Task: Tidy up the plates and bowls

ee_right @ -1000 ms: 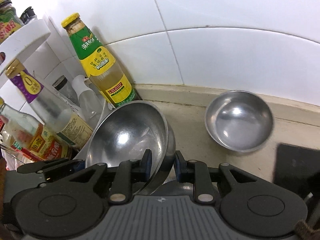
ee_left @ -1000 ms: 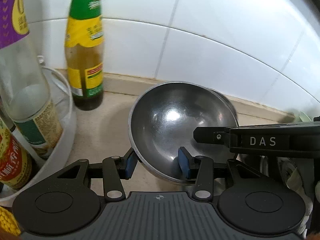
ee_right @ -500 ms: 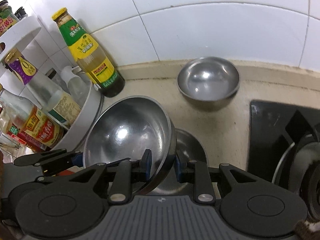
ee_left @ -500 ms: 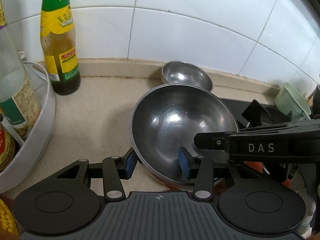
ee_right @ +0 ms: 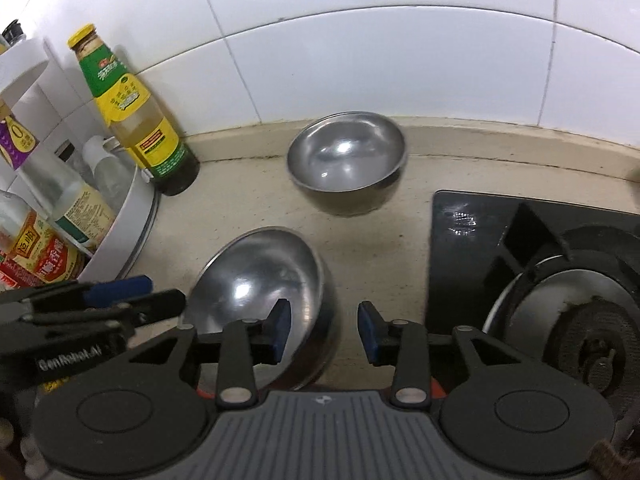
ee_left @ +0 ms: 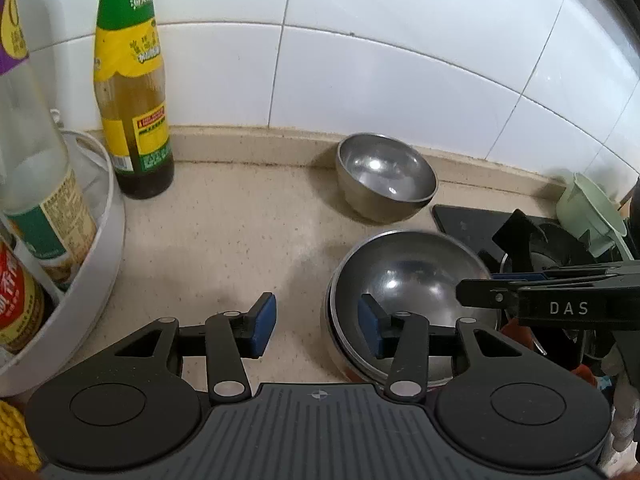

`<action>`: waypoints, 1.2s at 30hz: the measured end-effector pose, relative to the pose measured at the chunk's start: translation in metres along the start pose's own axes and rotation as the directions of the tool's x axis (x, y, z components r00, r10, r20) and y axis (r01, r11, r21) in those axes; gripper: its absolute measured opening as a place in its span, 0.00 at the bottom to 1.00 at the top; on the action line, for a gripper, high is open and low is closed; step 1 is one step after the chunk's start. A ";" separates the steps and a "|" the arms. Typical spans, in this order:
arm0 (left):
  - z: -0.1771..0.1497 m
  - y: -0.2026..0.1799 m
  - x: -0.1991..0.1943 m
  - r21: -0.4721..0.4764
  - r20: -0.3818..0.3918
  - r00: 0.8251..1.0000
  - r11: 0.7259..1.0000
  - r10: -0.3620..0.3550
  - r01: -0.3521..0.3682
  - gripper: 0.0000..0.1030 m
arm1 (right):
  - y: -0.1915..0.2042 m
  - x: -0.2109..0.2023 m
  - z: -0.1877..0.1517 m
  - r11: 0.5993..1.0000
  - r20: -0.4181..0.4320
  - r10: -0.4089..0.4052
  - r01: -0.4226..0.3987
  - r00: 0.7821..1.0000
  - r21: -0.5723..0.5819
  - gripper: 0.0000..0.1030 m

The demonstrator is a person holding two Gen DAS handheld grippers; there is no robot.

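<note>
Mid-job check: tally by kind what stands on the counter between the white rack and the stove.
Steel bowls: 3, a back bowl by the wall, an upper bowl nested in a lower bowl
Sauce bottle: 1
Total: 4

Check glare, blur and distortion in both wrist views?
Left wrist: fisheye bends the tile lines; bright highlights in both steel bowls; sharp. Right wrist: same bending; glare on the hob glass and bowls; far bowl's rim slightly smeared.
</note>
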State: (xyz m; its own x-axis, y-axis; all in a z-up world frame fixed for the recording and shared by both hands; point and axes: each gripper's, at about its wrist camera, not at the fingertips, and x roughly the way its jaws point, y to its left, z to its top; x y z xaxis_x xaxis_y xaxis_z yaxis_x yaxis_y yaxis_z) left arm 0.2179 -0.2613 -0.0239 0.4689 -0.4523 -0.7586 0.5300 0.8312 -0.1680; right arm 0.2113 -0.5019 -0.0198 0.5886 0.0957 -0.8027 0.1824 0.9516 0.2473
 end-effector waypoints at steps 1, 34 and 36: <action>0.001 -0.001 0.000 0.002 0.002 1.000 1.000 0.003 -0.003 0.52 | -0.003 -0.001 0.000 1.000 0.006 -0.003 0.003 1.000 0.004 0.33; 0.101 -0.022 0.120 0.077 -0.020 0.998 0.996 0.053 -0.051 0.65 | -0.050 0.069 0.099 0.994 0.059 -0.003 -0.004 0.998 0.112 0.36; 0.101 -0.022 0.125 0.079 -0.024 0.998 0.996 0.052 -0.050 0.64 | -0.049 0.073 0.099 0.995 0.053 -0.008 0.002 0.999 0.103 0.36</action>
State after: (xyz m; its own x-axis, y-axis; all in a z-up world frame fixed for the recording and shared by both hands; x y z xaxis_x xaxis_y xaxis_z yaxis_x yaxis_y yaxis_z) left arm 0.3358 -0.3689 -0.0510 0.4788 -0.4001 -0.7814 0.5598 0.8248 -0.0794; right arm 0.3234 -0.5705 -0.0368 0.6283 0.0727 -0.7746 0.2639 0.9167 0.3001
